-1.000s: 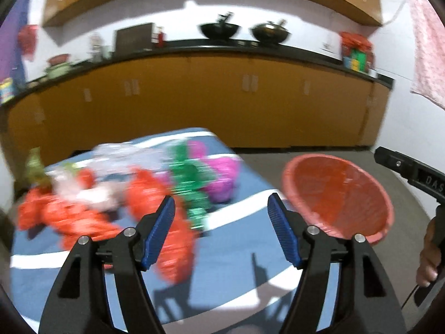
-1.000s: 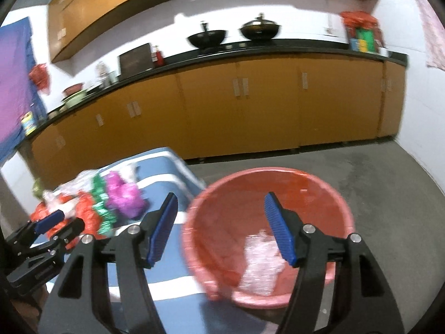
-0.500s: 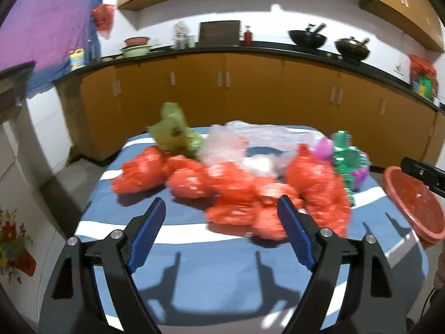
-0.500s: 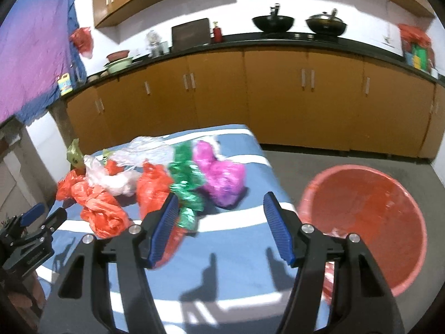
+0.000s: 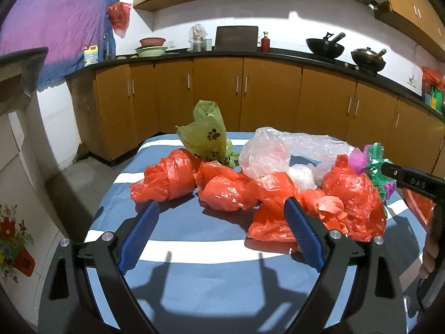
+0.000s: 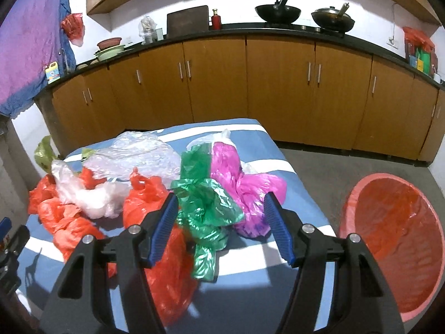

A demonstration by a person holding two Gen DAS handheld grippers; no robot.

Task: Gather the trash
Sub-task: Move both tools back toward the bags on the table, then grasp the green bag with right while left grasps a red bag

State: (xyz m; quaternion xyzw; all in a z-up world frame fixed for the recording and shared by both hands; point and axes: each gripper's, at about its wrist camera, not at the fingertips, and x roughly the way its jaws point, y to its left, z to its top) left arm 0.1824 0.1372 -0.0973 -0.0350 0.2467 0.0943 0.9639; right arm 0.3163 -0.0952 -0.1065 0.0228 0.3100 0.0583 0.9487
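left tongs (image 5: 219, 231) opening wider, both swung from basket (image 6: 395, 239) — toward bags (image 5: 222, 189)

One red basin (image 6: 395, 239) stands on the floor. On the blue-striped desk (image 5: 211, 228) lie one green bag (image 6: 205, 208), one magenta bag (image 6: 244, 186), one olive bag with paw prints (image 5: 207, 133), two or three clear bags (image 6: 133, 156) and several crumpled red bags (image 5: 228, 189); their exact count cannot be told.
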